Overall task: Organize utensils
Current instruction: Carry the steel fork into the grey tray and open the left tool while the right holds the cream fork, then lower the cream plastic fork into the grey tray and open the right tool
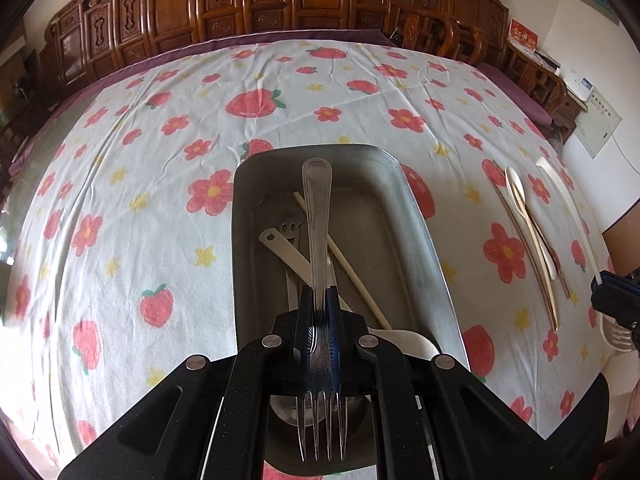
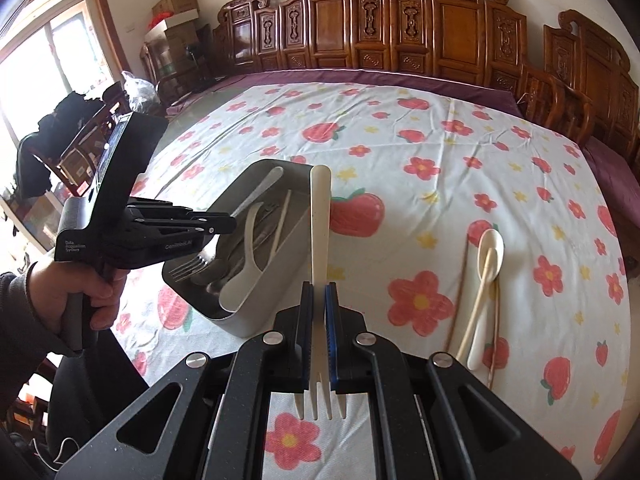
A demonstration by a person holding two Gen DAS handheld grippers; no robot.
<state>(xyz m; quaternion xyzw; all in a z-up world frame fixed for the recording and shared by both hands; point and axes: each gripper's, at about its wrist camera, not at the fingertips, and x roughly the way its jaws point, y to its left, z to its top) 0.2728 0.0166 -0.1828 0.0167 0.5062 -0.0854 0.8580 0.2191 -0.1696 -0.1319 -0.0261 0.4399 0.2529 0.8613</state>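
Note:
My left gripper is shut on a metal fork and holds it over the grey metal tray, handle pointing away, tines toward the camera. The tray holds a white spoon, a chopstick and other metal utensils. My right gripper is shut on a white plastic fork, held above the cloth to the right of the tray. The left gripper shows over the tray in the right wrist view. A white spoon and chopsticks lie on the cloth.
The table carries a white cloth printed with strawberries and flowers. Carved wooden chairs stand along the far side. More white spoons and chopsticks lie right of the tray in the left wrist view.

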